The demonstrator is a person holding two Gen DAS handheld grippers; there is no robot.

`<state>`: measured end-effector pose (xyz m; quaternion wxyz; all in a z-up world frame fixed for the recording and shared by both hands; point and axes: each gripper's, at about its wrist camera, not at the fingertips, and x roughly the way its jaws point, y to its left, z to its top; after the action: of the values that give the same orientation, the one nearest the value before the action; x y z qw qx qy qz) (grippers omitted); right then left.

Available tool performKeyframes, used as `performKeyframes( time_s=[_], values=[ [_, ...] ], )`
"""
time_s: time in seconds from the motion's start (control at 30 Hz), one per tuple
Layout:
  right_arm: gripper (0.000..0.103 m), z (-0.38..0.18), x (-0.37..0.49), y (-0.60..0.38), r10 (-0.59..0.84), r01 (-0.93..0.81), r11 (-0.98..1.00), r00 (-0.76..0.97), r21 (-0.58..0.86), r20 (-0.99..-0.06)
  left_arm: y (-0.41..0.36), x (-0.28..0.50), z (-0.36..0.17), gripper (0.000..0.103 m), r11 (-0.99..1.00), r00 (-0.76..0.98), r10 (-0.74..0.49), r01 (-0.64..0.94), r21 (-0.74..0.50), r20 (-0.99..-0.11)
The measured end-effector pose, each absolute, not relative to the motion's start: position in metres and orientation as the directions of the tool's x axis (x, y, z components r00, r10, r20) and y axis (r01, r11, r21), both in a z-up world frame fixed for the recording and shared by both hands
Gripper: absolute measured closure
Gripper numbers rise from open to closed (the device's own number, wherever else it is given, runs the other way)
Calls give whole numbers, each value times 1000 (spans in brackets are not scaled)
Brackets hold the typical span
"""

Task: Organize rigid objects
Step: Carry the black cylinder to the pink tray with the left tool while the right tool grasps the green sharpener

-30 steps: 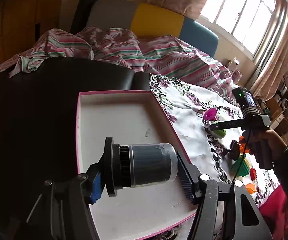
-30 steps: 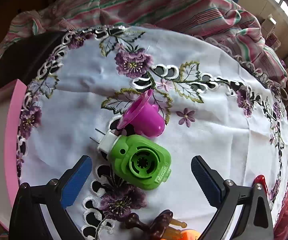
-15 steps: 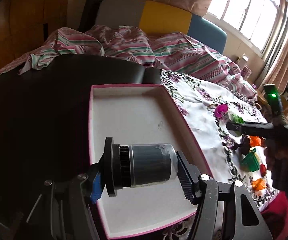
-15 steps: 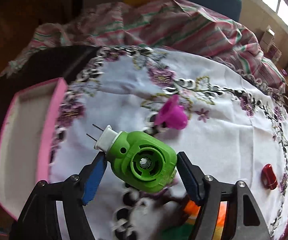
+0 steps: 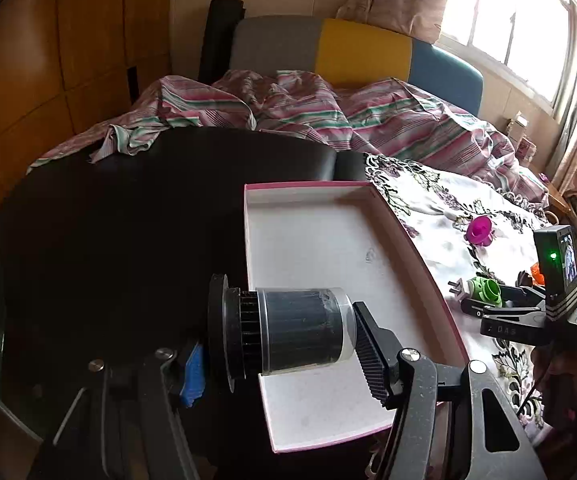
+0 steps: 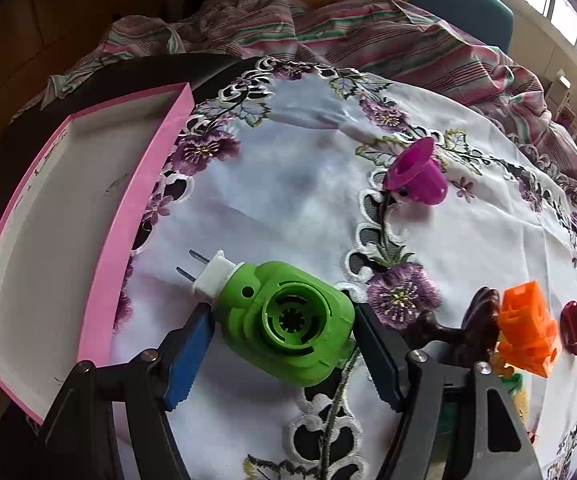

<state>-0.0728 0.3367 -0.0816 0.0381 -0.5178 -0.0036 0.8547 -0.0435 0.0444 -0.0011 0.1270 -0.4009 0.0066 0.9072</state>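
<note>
Item 1. Left tongs (image 5: 280,344): clenched end to end on a clear-walled canister (image 5: 304,330) with a dark pleated core and a black flanged cap. It hangs on its side over the near end of the pink-rimmed tray (image 5: 388,216); whether it touches the tray floor cannot be told.

Item 2. Right tongs (image 6: 280,344): pads pressed against both flanks of a green plug-in device (image 6: 288,324), its white two-pin plug pointing toward the tray (image 6: 140,184). It appears lifted clear of the embroidered cloth (image 6: 288,184) on the worktop, just beside the tray's pink wall.

Item 3. Loose on the cloth: a magenta cup (image 6: 418,174) tipped on its side, well away from the tray; an orange block (image 6: 526,336), a dark brown figure (image 6: 476,322) and a small dark red piece (image 6: 574,328) near the right tongs. The tray's visible floor is bare.

Risks, as judged:
- The green body is rounded and smooth; held only at its flanks, it could pivot or slip on the way over the wall.
- The pins lead the way; carried too low, they could catch the pink wall and push the light tray along.
- The canister, lying sideways, could roll once released.
- Both tongs heading for the same tray end could collide.
</note>
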Motion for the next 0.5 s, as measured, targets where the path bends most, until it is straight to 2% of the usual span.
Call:
performKeyframes(
  time_s=[0.5],
  values=[
    [31, -80, -77, 340, 60, -67, -997, -453, -34, -889, 57, -45, 3, 39, -964, -647, 222, -258, -65, -730]
  ],
)
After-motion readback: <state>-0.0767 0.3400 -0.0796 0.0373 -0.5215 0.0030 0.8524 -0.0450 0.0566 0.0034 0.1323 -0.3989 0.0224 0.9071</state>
